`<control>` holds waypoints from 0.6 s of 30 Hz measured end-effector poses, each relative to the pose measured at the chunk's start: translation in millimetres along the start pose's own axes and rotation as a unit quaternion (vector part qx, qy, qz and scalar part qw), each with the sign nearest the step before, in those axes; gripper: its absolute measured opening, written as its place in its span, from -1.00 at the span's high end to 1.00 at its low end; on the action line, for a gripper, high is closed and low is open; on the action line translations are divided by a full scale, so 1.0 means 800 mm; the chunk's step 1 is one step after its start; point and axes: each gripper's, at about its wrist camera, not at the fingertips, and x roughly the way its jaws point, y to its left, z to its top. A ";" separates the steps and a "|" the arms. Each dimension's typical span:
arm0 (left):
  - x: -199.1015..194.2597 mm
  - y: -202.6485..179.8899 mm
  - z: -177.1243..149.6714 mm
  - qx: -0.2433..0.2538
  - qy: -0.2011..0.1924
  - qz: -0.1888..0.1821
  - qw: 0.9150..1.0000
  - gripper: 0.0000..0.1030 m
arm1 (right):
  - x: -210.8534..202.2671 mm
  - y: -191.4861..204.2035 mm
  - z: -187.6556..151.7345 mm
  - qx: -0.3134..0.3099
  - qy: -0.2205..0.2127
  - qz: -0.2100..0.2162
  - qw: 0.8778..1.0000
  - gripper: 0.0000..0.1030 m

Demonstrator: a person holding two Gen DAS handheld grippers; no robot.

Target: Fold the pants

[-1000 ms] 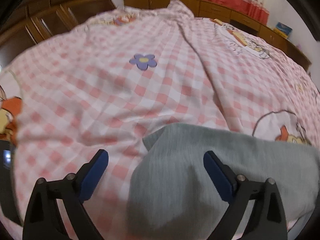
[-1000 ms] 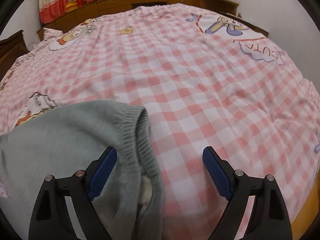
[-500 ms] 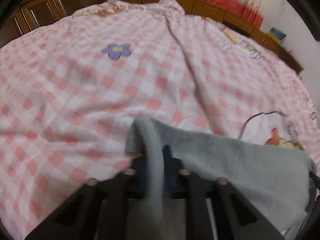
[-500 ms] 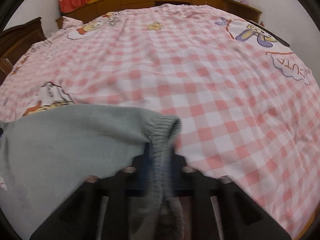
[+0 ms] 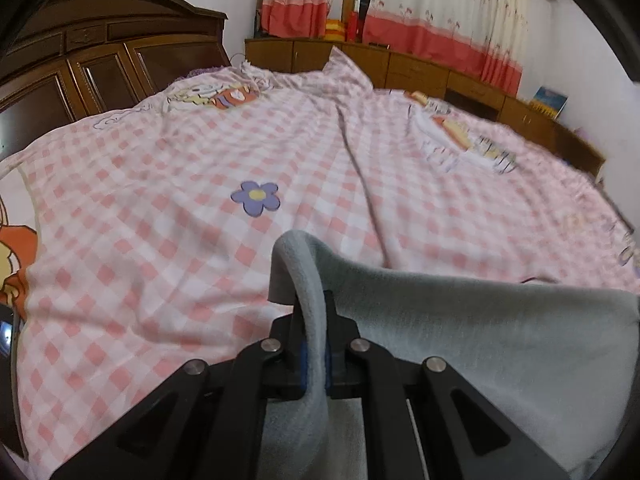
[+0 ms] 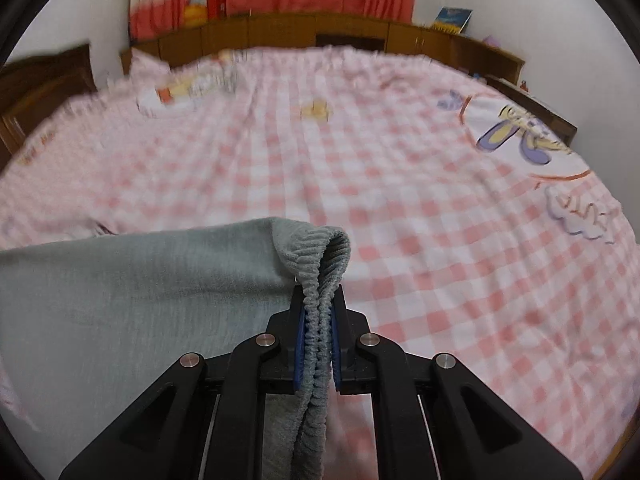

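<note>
Grey knit pants [image 5: 480, 344] stretch between my two grippers above a pink checked bedspread [image 5: 160, 240]. My left gripper [image 5: 314, 320] is shut on a plain hem corner of the pants, which folds up over the blue pads. In the right wrist view the pants [image 6: 140, 300] hang to the left, and my right gripper [image 6: 318, 320] is shut on the ribbed elastic waistband [image 6: 320, 264], bunched between the pads. Both pinched corners are lifted off the bed.
A dark wooden headboard [image 5: 100, 64] stands at the far left. Low wooden cabinets [image 5: 440, 76] run under red and cream curtains [image 5: 440, 20] along the far wall. A book [image 6: 454, 18] leans on the cabinets. A dark object [image 5: 8, 332] lies at the bed's left edge.
Both grippers went from wide open over the pants to shut on their corners. Both have since lifted and tilted up, showing more of the far wall. The right one shifted sideways.
</note>
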 end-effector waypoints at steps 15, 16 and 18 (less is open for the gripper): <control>0.014 0.065 -0.016 0.005 0.030 0.068 0.997 -0.27 | 0.012 0.009 -0.025 -0.047 0.012 -0.065 0.997 0.33; 0.014 0.068 -0.017 0.007 0.033 0.066 0.997 -0.27 | 0.004 0.009 -0.025 -0.045 0.010 -0.066 0.997 0.32; 0.015 0.072 -0.024 0.003 0.047 0.051 0.998 -0.27 | -0.011 0.007 -0.025 -0.049 0.002 -0.071 0.996 0.30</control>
